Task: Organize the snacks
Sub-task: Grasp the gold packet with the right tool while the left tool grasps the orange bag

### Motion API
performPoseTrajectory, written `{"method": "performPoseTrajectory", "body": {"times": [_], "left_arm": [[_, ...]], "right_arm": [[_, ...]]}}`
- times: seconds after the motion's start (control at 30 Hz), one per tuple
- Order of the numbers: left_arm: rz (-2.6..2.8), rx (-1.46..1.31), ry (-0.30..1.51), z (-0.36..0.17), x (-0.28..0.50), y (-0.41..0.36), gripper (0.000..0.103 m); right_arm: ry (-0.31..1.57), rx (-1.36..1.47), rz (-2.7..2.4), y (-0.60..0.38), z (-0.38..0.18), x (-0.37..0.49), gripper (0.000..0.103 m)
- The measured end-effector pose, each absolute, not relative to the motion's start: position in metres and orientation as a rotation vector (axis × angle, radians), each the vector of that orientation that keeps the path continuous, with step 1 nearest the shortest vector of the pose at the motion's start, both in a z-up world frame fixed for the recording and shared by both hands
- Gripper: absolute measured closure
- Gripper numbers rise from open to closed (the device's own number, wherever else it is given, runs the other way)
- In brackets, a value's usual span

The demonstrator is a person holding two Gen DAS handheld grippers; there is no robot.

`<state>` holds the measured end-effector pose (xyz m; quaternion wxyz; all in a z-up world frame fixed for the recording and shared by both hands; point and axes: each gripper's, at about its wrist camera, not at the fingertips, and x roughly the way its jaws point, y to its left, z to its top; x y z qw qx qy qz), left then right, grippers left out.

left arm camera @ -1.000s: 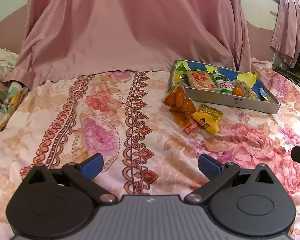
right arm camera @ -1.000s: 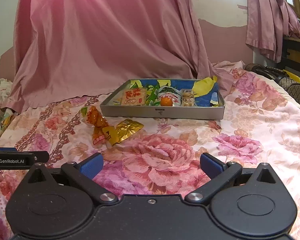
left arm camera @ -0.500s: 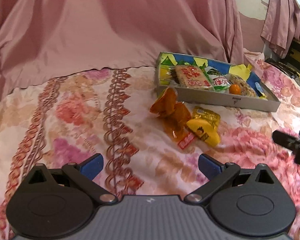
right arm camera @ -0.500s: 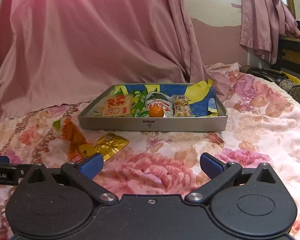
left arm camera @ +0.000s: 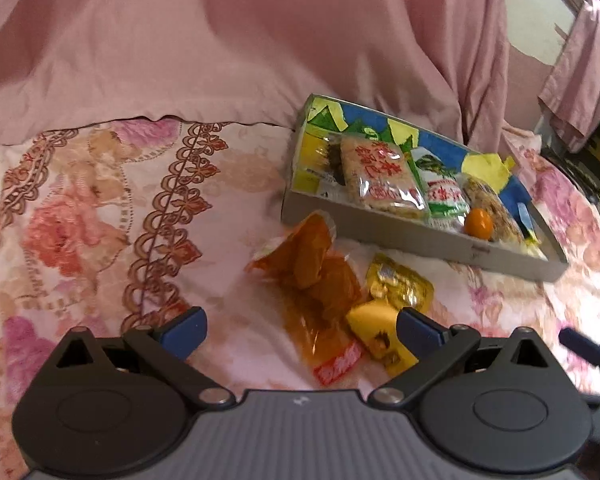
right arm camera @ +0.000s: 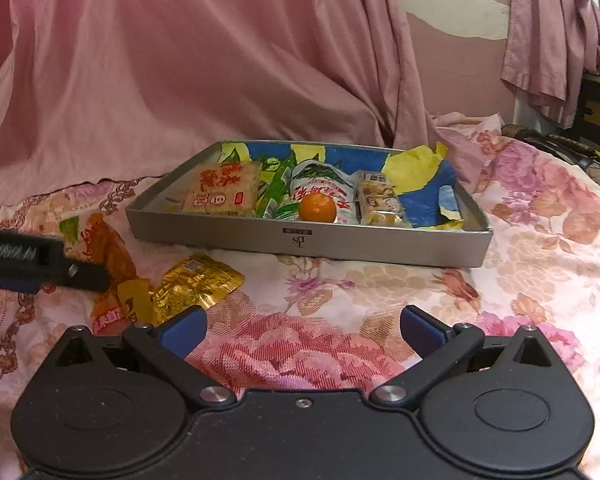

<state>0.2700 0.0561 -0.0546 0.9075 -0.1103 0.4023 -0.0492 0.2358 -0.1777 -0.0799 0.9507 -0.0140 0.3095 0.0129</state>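
Metal tray (right arm camera: 380, 242) holds several snacks; three packets (left arm camera: 328, 280) remain on the bed (right arm camera: 540, 280), both grippers' fingers (left arm camera: 182, 326) spread, empty.

At frame centre a grey metal tray (right arm camera: 380, 242) holds packaged snacks and a small orange fruit (right arm camera: 317, 207). At lower left a gold foil packet (right arm camera: 196, 286) lies on the floral bedspread (right arm camera: 540, 248), beside the right gripper (right arm camera: 302, 330), its blue-tipped jaws spread wide.

A floral bedspread (right arm camera: 540, 240) carries a metal tray (right arm camera: 380, 242); orange packet (left arm camera: 312, 264) and gold packet (right arm camera: 196, 280) beside it.
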Motion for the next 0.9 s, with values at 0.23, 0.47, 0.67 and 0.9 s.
{"method": "performPoseTrajectory", "body": {"times": [0.23,0.47,0.67,0.9], "left_arm": [[-0.115,-0.288,0.866,-0.067,0.297,0.050,0.001],[-0.092,-0.283,0.875,-0.074,0.309,0.047,0.023],[-0.129,-0.260,0.857,-0.077,0.311,0.043,0.043],[-0.166,-0.286,0.856,-0.074,0.307,0.057,0.051]], "right_arm": [[0.645,-0.023,0.023,-0.181,-0.086,0.248,0.001],[0.649,-0.022,0.029,-0.182,-0.090,0.258,0.001],[0.664,-0.007,0.029,-0.184,-0.095,0.262,0.001],[0.682,-0.005,0.065,-0.177,-0.101,0.262,0.001]]}}
